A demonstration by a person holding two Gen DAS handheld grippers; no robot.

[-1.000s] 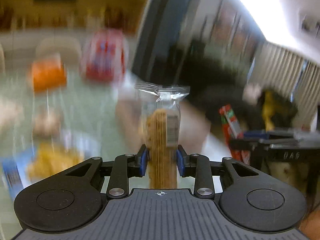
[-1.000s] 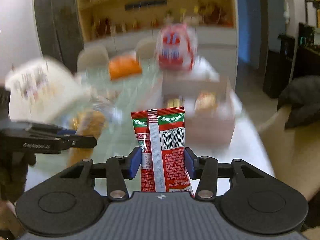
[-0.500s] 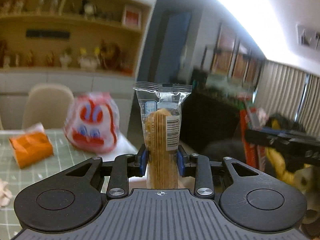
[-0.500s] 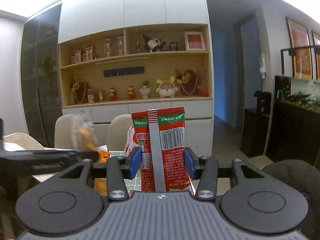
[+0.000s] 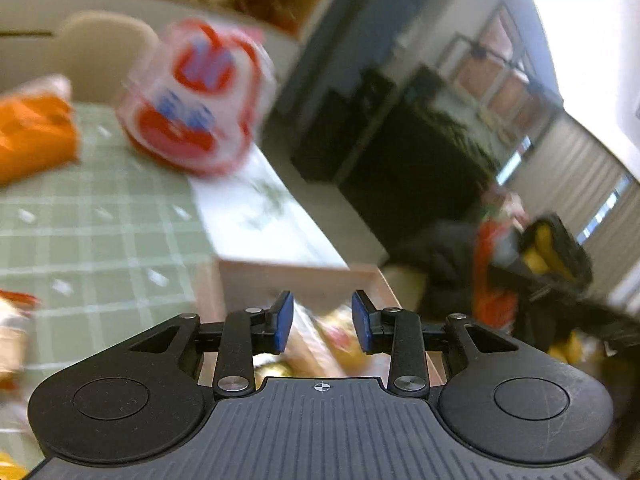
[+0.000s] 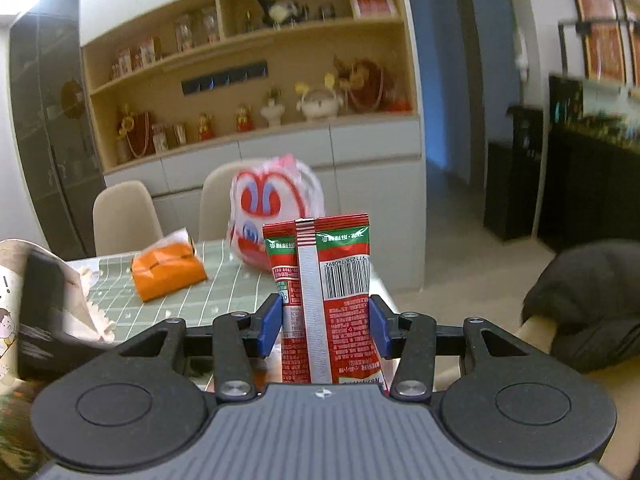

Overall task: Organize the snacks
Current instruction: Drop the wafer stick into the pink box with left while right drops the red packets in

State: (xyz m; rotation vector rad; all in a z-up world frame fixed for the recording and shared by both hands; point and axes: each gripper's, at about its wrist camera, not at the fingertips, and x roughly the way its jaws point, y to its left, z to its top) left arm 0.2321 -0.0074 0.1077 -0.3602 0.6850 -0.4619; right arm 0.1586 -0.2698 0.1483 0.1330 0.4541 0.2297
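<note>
Your table (image 5: 100, 216) carried a green checked mat, and in the left view it ran back to a pale chair (image 5: 100, 44) and a cabinet wall, all smeared by motion. The right view was sharper: a wooden shelf unit (image 6: 248, 80) with figurines stood behind two chairs (image 6: 124, 216) at the table's far edge.

On the mat sat a big red-and-white bag (image 5: 192, 92), near the far right corner, with an orange pack (image 5: 32, 132) to its left, the two apart. In the right view the same bag (image 6: 272, 208) stood behind your held item and the orange pack (image 6: 166, 272) lay left of it.

A wooden box (image 5: 296, 276) sat at the table's near right edge, directly under your left gripper (image 5: 322, 322). Blurred yellow and orange snack packets (image 5: 336, 336) lay inside it, seen between the fingers.

Your left gripper was released, its blue pads spread with nothing between them, poised over the box.

Your right gripper (image 6: 323, 326) was clenched on a red sachet (image 6: 324, 296), held upright with its barcode and green top band facing the camera, raised above the table's near edge.
</note>
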